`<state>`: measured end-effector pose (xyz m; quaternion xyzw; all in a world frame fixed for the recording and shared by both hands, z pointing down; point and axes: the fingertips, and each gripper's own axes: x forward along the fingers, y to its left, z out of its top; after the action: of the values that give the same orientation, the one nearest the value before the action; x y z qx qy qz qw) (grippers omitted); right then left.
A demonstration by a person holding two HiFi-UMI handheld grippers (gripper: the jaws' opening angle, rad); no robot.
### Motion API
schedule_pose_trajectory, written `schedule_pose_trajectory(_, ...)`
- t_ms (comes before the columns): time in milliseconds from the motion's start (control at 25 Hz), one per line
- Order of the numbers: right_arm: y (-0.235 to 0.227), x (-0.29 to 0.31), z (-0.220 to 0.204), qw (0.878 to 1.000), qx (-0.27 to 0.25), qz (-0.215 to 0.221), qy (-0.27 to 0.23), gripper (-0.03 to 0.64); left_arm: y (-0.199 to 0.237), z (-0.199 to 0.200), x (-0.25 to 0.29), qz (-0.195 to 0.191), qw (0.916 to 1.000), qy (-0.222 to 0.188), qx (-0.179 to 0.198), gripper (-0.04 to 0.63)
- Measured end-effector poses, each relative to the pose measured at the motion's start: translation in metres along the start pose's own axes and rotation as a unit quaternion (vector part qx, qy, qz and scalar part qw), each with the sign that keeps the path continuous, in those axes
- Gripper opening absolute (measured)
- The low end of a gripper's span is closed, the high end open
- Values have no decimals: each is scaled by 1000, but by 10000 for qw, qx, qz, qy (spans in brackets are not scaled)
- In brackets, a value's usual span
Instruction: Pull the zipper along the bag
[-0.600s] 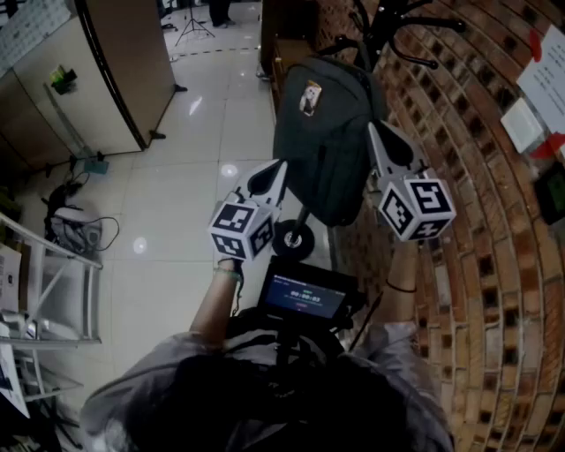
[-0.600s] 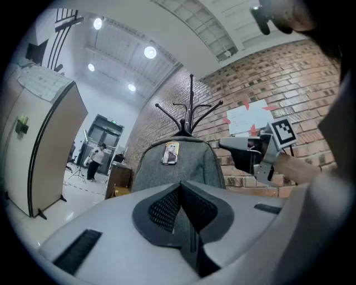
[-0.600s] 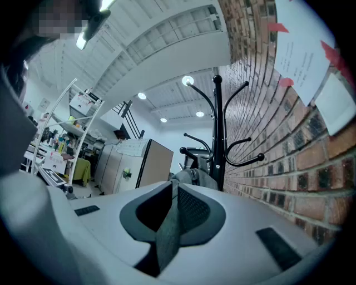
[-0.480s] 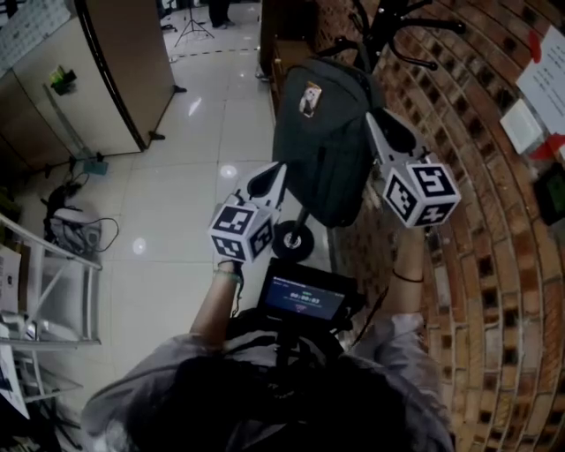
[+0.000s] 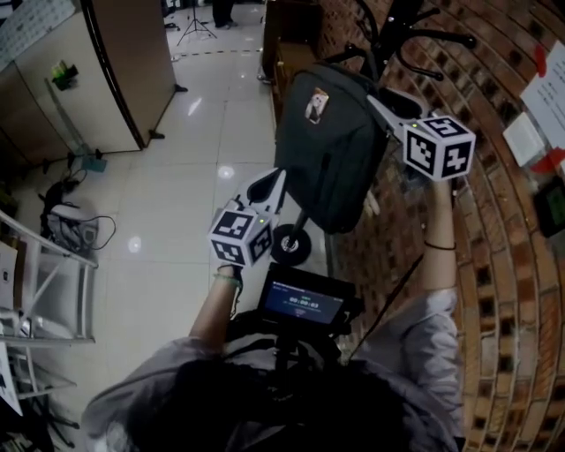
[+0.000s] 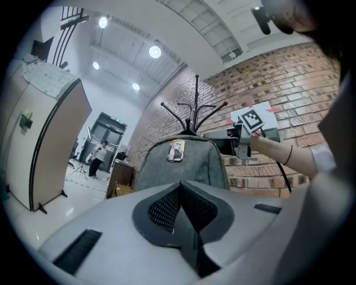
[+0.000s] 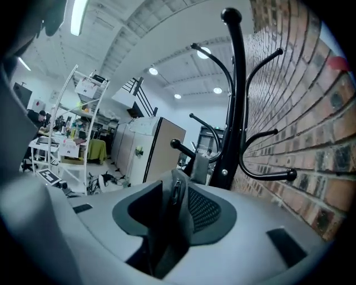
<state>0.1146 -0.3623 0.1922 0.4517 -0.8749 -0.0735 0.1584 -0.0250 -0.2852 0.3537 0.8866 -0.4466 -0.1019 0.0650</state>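
A grey backpack (image 5: pixel 327 150) with a small picture tag hangs on a black coat rack (image 5: pixel 397 26) by the brick wall. My right gripper (image 5: pixel 378 101) is raised at the bag's upper right edge. In the right gripper view its jaws (image 7: pixel 175 192) are shut on a strip of grey fabric with the metal zipper pull (image 7: pixel 174 193). My left gripper (image 5: pixel 272 177) hangs low beside the bag's lower left edge. In the left gripper view its pads (image 6: pixel 179 189) meet with nothing between them, and the backpack (image 6: pixel 181 167) hangs a little ahead, apart from it.
The brick wall (image 5: pixel 494 265) runs close along the right. The rack's wheeled foot (image 5: pixel 290 244) sits under the bag. A device with a lit screen (image 5: pixel 300 296) is at the person's chest. A beige cabinet (image 5: pixel 115 71) and a metal shelf (image 5: pixel 44 282) stand to the left.
My right gripper has moved up along the bag's right side, from mid-height to near the top. The left gripper has stayed where it was.
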Motion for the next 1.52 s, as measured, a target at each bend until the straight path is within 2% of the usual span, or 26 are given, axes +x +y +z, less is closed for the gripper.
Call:
schedule_pose_trajectory(120,-1,5,0,9990,194,308,255,153,4,0,2,16,10000,-20,-67,6)
schedule_pose_trajectory(200,0,7,1,9979,151,419,469,152,6,0,5,33,9999,-39,-149,6)
schedule_pose_trajectory(400,2,9,-1,9921,-628,236,1058,124,7,0,11,0,9997,-72,-242,6)
schedule_pose_trajectory(440,1,9,-1,9912,-706,210,1103,104,6,0,12,-8,9997,-75,-245,6)
schedule_pose_trajectory(480,-2,9,-1,9906,-758,190,1125,48,6,0,12,-15,9997,-77,-247,6)
schedule_pose_trajectory(520,-3,8,-1,9903,-785,192,1135,32,6,0,12,-20,9997,-76,-247,6)
schedule_pose_trajectory(640,-4,7,-1,9881,-940,240,1193,32,8,1,13,-15,9997,-78,-250,6)
schedule_pose_trajectory(800,-2,4,5,9773,-1708,55,1252,28,12,2,13,34,9996,-103,-253,6)
schedule_pose_trajectory(880,2,2,9,9753,-1854,56,1197,20,15,2,12,60,9996,-98,-260,6)
schedule_pose_trajectory(1000,5,0,11,9815,-1434,233,1250,18,16,1,12,60,9995,-92,-280,6)
schedule_pose_trajectory(1120,-1,3,11,9886,-569,354,1348,11,15,1,13,50,9996,-100,-277,6)
schedule_pose_trajectory(1200,-4,4,11,9886,-4,377,1455,9,14,1,13,32,9996,-93,-281,6)
schedule_pose_trajectory(1320,-4,4,8,9824,701,327,1703,8,12,2,13,10,9995,-86,-292,6)
schedule_pose_trajectory(1520,-5,-1,9,9793,1059,168,1719,6,9,3,12,-42,9996,-92,-258,6)
